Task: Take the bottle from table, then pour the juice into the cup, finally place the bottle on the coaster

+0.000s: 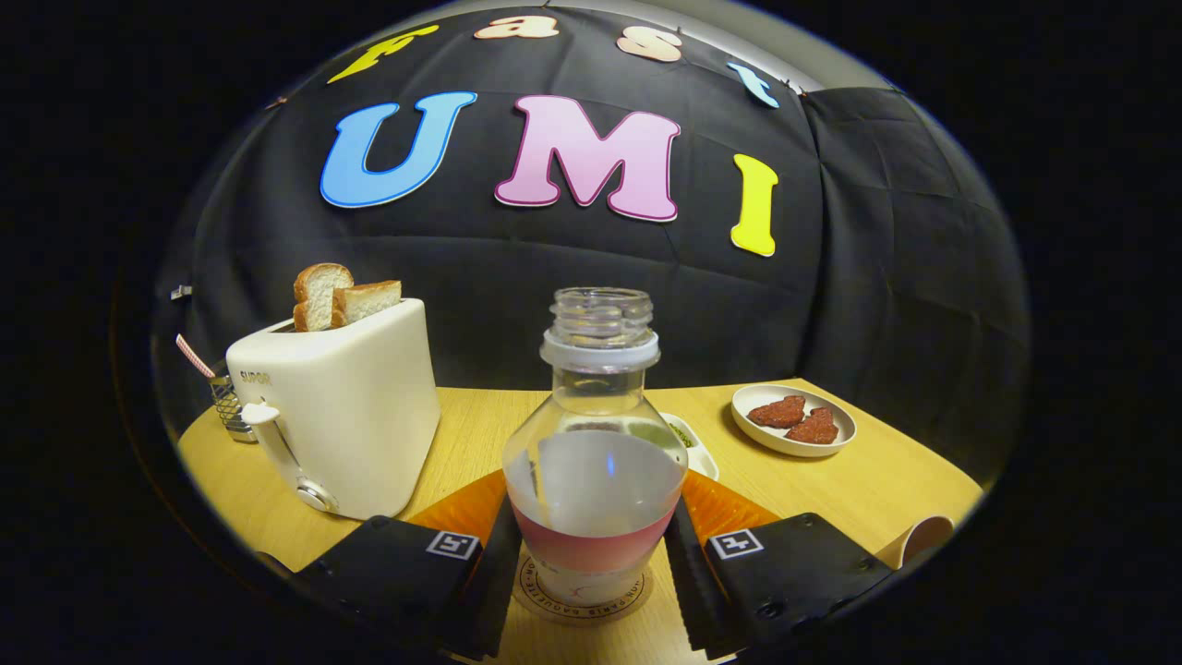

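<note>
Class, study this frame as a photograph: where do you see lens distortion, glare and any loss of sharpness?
Gripper view: fisheye bends the table edge; a small glare spot sits on the bottle; toaster and plate stay sharp; the gripper, flanking the bottle, softens slightly.

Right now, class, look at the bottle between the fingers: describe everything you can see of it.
The bottle is clear plastic, uncapped, with a threaded neck and a whitish collar ring. It stands upright on a round printed coaster on the wooden table. A pale label with a pink band wraps its lower body. The tool has a finger close on each side; whether both press on it is unclear. The liquid level cannot be judged.
</note>
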Demonstrator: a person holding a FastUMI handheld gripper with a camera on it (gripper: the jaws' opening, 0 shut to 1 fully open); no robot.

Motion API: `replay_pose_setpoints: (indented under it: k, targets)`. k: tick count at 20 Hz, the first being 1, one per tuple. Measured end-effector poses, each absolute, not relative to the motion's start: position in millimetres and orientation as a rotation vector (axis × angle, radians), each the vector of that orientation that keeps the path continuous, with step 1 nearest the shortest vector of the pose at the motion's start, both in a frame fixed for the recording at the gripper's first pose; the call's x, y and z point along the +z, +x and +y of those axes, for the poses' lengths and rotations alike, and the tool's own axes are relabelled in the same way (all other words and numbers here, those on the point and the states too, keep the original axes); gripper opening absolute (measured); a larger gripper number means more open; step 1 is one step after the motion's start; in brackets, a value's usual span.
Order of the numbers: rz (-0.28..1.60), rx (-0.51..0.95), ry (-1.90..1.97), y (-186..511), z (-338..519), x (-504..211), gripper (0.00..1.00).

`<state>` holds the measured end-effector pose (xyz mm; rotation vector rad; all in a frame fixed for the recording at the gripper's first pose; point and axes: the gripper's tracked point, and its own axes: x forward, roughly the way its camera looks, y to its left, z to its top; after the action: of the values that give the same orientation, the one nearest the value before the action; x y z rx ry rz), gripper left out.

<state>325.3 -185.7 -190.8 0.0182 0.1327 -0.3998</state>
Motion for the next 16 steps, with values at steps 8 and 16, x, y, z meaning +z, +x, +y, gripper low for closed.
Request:
replay_pose_setpoints:
  k: [8, 16]
  targets:
    - [0.145, -0.364, -0.003, 313.2, -172.4, -190.2, 1.00]
    - [0.130, -0.348, -0.026, 234.7, -150.2, -158.2, 0.98]
